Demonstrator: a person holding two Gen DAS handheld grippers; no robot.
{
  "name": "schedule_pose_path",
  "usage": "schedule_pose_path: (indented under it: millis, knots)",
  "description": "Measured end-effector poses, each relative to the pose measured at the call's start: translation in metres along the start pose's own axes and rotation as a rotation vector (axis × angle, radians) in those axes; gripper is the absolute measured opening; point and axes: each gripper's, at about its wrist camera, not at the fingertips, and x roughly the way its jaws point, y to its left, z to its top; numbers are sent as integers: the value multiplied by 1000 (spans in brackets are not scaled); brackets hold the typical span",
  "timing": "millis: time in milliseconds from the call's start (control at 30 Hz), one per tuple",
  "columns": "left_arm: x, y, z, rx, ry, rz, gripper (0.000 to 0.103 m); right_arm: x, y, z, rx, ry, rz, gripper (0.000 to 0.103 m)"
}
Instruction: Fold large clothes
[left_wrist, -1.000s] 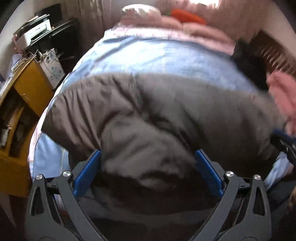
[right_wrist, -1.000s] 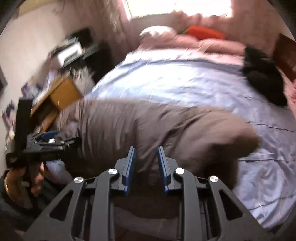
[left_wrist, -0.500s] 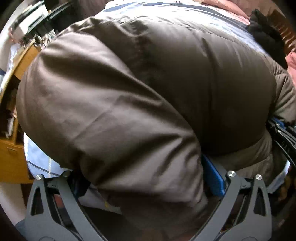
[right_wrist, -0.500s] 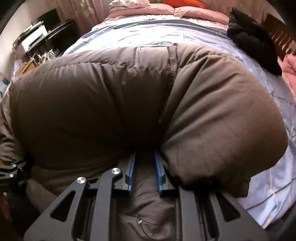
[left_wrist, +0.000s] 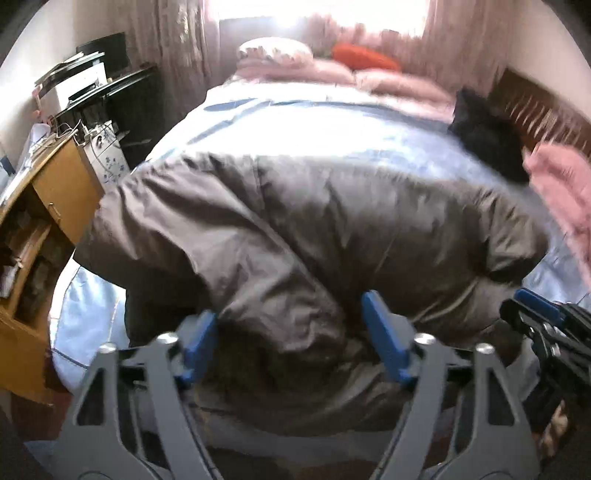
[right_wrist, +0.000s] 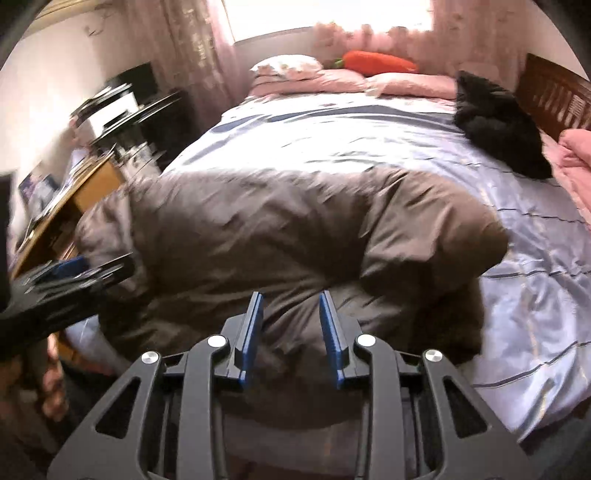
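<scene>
Brown puffy coat (left_wrist: 314, 229) is lying bunched up across the near end of the bed (right_wrist: 369, 136), on the pale blue cover. Left tongs (left_wrist: 295, 339) are standing spread wide, with a fold of the coat sitting between the blue pads, not squeezed. Right tongs (right_wrist: 291, 328) are spread a little too, with coat cloth bulging up between them. A black fluffy thing (right_wrist: 498, 125) is lying well apart near the pink pillows (right_wrist: 406, 81). An orange cushion (right_wrist: 376, 61) is resting by the window.
</scene>
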Motion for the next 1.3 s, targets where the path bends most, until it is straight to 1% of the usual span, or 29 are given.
schedule_pose_path:
  millis: [33, 133, 200, 333, 400, 433, 500, 533, 567, 600, 633, 667, 700, 733, 767, 800, 833, 900, 967, 1000, 1033, 1067, 1100, 1133, 1167, 1200, 1233, 1300]
  knots:
    - [12, 0, -2, -1, 45, 11, 63, 6, 3, -3, -8, 21, -7, 33]
    - [31, -1, 0, -36, 114, 6, 63, 37, 6, -13, -16, 90, -36, 33]
    - [40, -1, 3, -28, 140, 21, 65, 52, 10, -17, -43, 108, -51, 33]
    - [55, -12, 1, 35, 175, 86, 68, 68, 17, -20, -82, 124, -77, 34]
    - [52, -20, 0, 46, 173, 99, 68, 70, 23, -24, -98, 133, -83, 34]
    - [49, -22, -1, 42, 163, 96, 65, 70, 23, -24, -101, 135, -80, 34]
    - [33, -24, 1, 23, 114, 69, 62, 66, 22, -26, -91, 130, -67, 34]
    - [22, -25, 2, 18, 74, 52, 62, 63, 19, -26, -68, 120, -48, 35]
    - [4, -24, 4, 18, -9, 35, 64, 58, 15, -26, -36, 106, -21, 40]
    - [-10, -24, 7, 16, -77, 24, 67, 51, 11, -26, 1, 86, 19, 48]
    - [-24, -24, 9, 9, -143, 13, 78, 45, 8, -24, 20, 68, 42, 51]
    - [-41, -22, 12, -8, -220, 1, 83, 37, 7, -19, 29, 40, 48, 54]
    - [-52, -21, 18, -22, -273, -10, 90, 24, 10, -11, 15, -14, 33, 59]
    - [-60, -20, 26, -29, -306, -25, 95, 14, 13, -4, -4, -54, 26, 63]
    - [-65, -20, 38, -24, -319, -46, 96, 3, 16, 6, -29, -98, 18, 75]
    - [-66, -22, 52, -12, -311, -45, 97, -5, 18, 20, -56, -128, 1, 81]
    - [-61, -22, 70, 0, -281, -6, 97, -6, 17, 31, -70, -127, -17, 82]
    - [-40, -14, 93, -9, -196, 60, 97, 3, 8, 53, -71, -99, -61, 82]
    - [-12, 7, 99, -72, -117, 85, 97, 20, -15, 72, -16, -64, -132, 82]
    - [2, 19, 95, -118, -76, 105, 96, 30, -34, 78, 51, -42, -159, 81]
    - [15, 31, 87, -167, -25, 127, 95, 36, -47, 80, 98, -31, -165, 81]
    - [38, 50, 76, -232, 65, 149, 94, 42, -62, 79, 154, -16, -173, 78]
    - [54, 56, 68, -264, 132, 157, 94, 53, -80, 75, 205, 15, -190, 76]
    - [71, 64, 59, -301, 192, 132, 96, 61, -91, 71, 227, 43, -204, 72]
    - [76, 67, 57, -314, 204, 120, 97, 71, -101, 65, 245, 73, -212, 68]
    - [78, 65, 59, -307, 209, 124, 98, 81, -110, 56, 270, 95, -188, 68]
    - [80, 60, 61, -277, 215, 148, 99, 93, -122, 48, 317, 114, -125, 68]
    - [86, 51, 60, -255, 233, 174, 101, 102, -128, 40, 355, 126, -101, 67]
